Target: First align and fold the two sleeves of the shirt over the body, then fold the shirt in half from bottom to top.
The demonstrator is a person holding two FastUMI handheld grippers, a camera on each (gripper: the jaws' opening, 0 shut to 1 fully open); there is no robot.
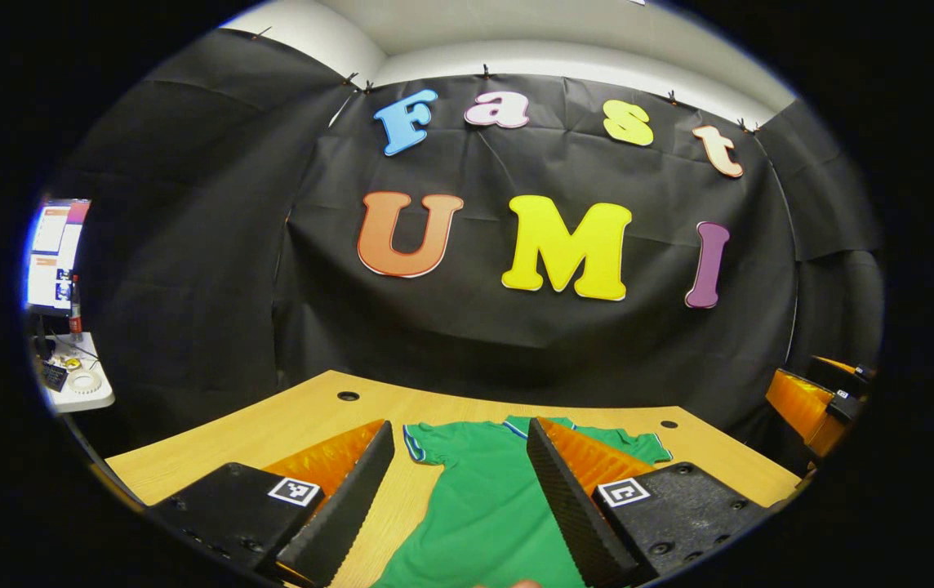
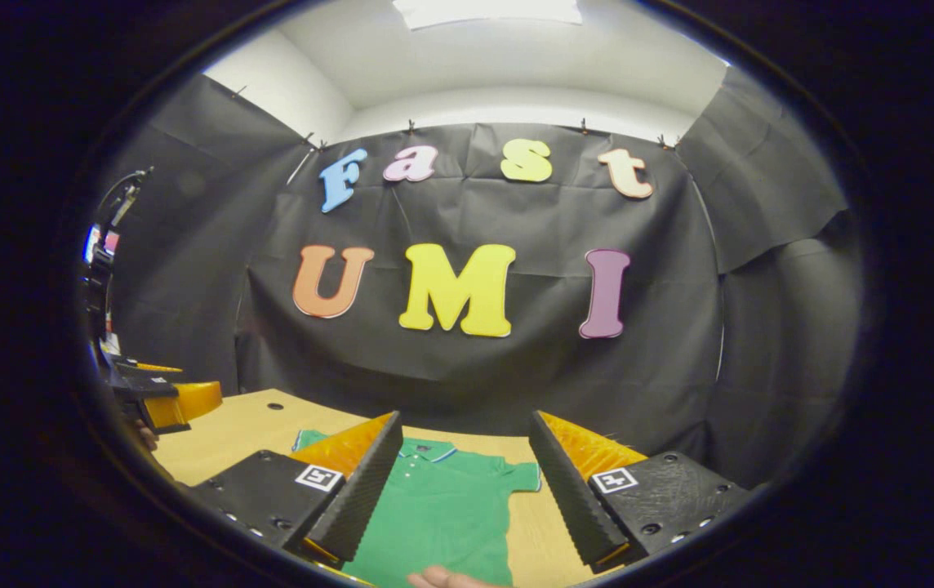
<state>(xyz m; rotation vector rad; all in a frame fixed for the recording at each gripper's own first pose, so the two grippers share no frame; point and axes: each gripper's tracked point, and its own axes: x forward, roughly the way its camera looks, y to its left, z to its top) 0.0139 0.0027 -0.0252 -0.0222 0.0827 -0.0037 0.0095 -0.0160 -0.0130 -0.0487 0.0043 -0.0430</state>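
Left gripper view: both our grippers, left [image 1: 459,498] and right [image 2: 463,490], hover wide open above the flat shirt [image 1: 483,506]; we should pinch each sleeve's outer edge.

The left gripper [image 1: 460,490] is held up with its two fingers spread wide apart and nothing between them. The right gripper [image 2: 461,482] is posed the same way, fingers wide and gripping nothing. In the right gripper view, the left gripper sits far off at the left edge.

Bright overhead light, sharp focus, fisheye-bent edges.
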